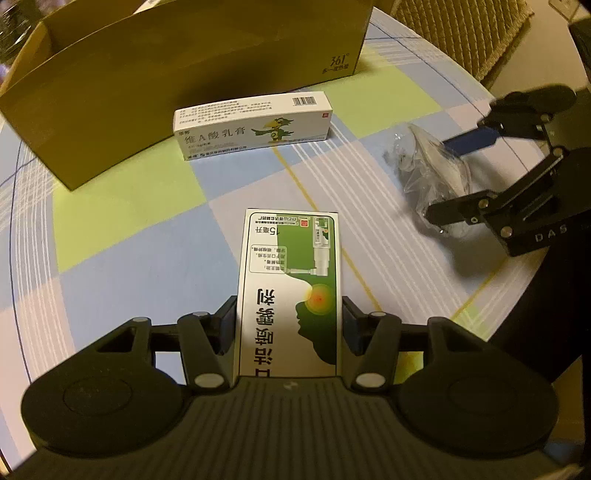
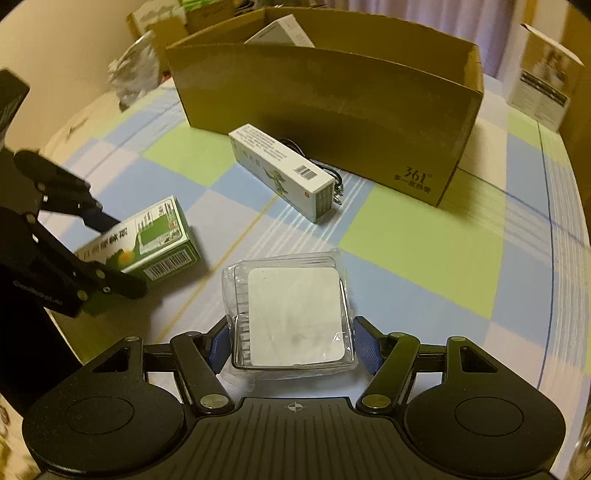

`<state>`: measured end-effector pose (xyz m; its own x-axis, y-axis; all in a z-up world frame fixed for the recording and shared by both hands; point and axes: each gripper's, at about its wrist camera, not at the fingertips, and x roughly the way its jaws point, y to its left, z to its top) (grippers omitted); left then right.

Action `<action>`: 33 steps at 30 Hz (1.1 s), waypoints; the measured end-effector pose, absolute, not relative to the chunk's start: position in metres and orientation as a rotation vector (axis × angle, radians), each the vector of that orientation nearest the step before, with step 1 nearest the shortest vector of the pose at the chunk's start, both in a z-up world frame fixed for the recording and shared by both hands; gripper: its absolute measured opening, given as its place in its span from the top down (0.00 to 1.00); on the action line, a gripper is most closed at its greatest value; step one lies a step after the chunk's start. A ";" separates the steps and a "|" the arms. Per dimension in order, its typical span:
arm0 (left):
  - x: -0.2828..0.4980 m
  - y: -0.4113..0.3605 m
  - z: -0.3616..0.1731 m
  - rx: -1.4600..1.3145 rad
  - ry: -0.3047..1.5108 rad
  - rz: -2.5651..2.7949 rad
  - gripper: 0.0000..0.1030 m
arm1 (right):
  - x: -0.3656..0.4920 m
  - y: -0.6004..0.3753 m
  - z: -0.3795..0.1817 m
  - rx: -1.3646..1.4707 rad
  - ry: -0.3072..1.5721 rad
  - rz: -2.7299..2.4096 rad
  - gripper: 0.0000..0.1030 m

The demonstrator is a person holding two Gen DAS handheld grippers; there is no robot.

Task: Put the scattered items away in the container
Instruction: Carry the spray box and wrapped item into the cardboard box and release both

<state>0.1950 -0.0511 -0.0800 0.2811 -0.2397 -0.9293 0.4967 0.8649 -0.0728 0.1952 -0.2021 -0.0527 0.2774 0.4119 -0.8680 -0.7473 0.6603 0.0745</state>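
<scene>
Step in hand: double pick. Both grippers sit on an item each, neither item in the box yet.

Left gripper (image 1: pixel 290 317): green-and-white spray box (image 1: pixel 291 291) lies lengthwise between its fingers, both pads against the long sides. I read that as clamped on the box. It looks to rest on the checked tablecloth (image 1: pixel 129 258); can't tell whether it is lifted.

Right gripper (image 2: pixel 290 347): clear plastic packet with a white square pad inside (image 2: pixel 291 317) sits between the blue pads. Pads appear to touch the wrapper edges, so likely gripping it (soft wrap, hard to judge how firm the hold is).

Cardboard container (image 1: pixel 147 85), open top, stands straight ahead of the left gripper, well beyond the held box. From the right gripper it is ahead and slightly right. One white box (image 2: pixel 280 33) is already inside, leaning on the far wall.

Still loose: long white ointment carton (image 1: pixel 253 125), ahead of the left gripper, just in front of the container's near wall. From the right wrist view a black cable (image 2: pixel 332 181) shows partly behind that carton, beside the wall.

Next move, my read:
- lift both items clear of the cloth
- carry forward and up over the near wall, which is tall, so height comes first
- pass above the ointment carton, don't sweep it
- the grippers sit close side by side, so stagger the drops
- release inside, then return for carton and cable
</scene>
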 end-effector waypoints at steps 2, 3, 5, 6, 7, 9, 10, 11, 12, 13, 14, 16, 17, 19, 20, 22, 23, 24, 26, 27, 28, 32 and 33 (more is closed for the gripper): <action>0.192 -0.049 -0.077 0.228 1.193 -0.481 0.51 | 0.190 -0.202 -0.050 -0.365 1.021 0.797 0.32; 0.191 -0.047 -0.076 0.218 1.192 -0.473 0.51 | 0.187 -0.201 -0.048 -0.358 1.020 0.794 0.32; 0.188 -0.045 -0.073 0.197 1.190 -0.458 0.51 | 0.182 -0.201 -0.044 -0.344 1.019 0.788 0.32; 0.186 -0.044 -0.072 0.188 1.190 -0.451 0.51 | 0.180 -0.201 -0.043 -0.339 1.017 0.787 0.32; 0.185 -0.043 -0.070 0.179 1.189 -0.443 0.51 | 0.177 -0.200 -0.041 -0.336 1.014 0.786 0.32; 0.182 -0.041 -0.066 0.163 1.189 -0.430 0.51 | 0.173 -0.200 -0.037 -0.331 1.006 0.784 0.32; 0.180 -0.040 -0.065 0.156 1.188 -0.423 0.51 | 0.171 -0.200 -0.036 -0.329 1.002 0.783 0.32; 0.179 -0.039 -0.063 0.148 1.189 -0.416 0.51 | 0.169 -0.200 -0.034 -0.328 0.997 0.781 0.32; 0.178 -0.038 -0.061 0.144 1.187 -0.409 0.51 | 0.167 -0.200 -0.032 -0.327 0.992 0.779 0.32; 0.177 -0.037 -0.059 0.143 1.184 -0.402 0.51 | 0.166 -0.200 -0.029 -0.324 0.988 0.776 0.32; 0.175 -0.036 -0.056 0.143 1.181 -0.396 0.51 | 0.165 -0.200 -0.027 -0.323 0.984 0.773 0.32; 0.173 -0.033 -0.051 0.139 1.174 -0.386 0.51 | 0.162 -0.201 -0.023 -0.321 0.974 0.769 0.32; 0.172 -0.032 -0.049 0.137 1.171 -0.381 0.51 | 0.161 -0.202 -0.020 -0.320 0.970 0.768 0.32; 0.169 -0.029 -0.044 0.129 1.162 -0.374 0.51 | 0.158 -0.203 -0.016 -0.319 0.958 0.765 0.32; 0.168 -0.027 -0.041 0.122 1.158 -0.371 0.51 | 0.157 -0.203 -0.013 -0.319 0.953 0.762 0.32; 0.165 -0.025 -0.037 0.113 1.151 -0.363 0.51 | 0.155 -0.204 -0.009 -0.319 0.946 0.759 0.32; 0.164 -0.024 -0.034 0.111 1.146 -0.360 0.51 | 0.153 -0.204 -0.007 -0.321 0.941 0.759 0.32; 0.163 -0.024 -0.032 0.109 1.143 -0.358 0.51 | 0.152 -0.205 -0.005 -0.323 0.938 0.759 0.32; 0.160 -0.023 -0.028 0.109 1.137 -0.358 0.51 | 0.150 -0.206 -0.001 -0.322 0.931 0.756 0.32; 0.159 -0.022 -0.026 0.110 1.133 -0.358 0.51 | 0.149 -0.206 0.001 -0.318 0.927 0.754 0.32; 0.157 -0.022 -0.023 0.110 1.128 -0.358 0.51 | 0.149 -0.206 0.003 -0.315 0.924 0.753 0.32; 0.152 -0.017 -0.015 0.095 1.110 -0.355 0.51 | 0.145 -0.203 0.011 -0.312 0.905 0.755 0.32; 0.152 -0.017 -0.013 0.094 1.105 -0.354 0.51 | 0.145 -0.202 0.013 -0.310 0.900 0.757 0.32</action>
<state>0.1516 -0.0166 -0.0130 0.3997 -0.2330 -0.8865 0.3255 0.9402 -0.1003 0.1447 -0.2017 0.0129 0.3899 0.4607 -0.7973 -0.7070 0.7046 0.0614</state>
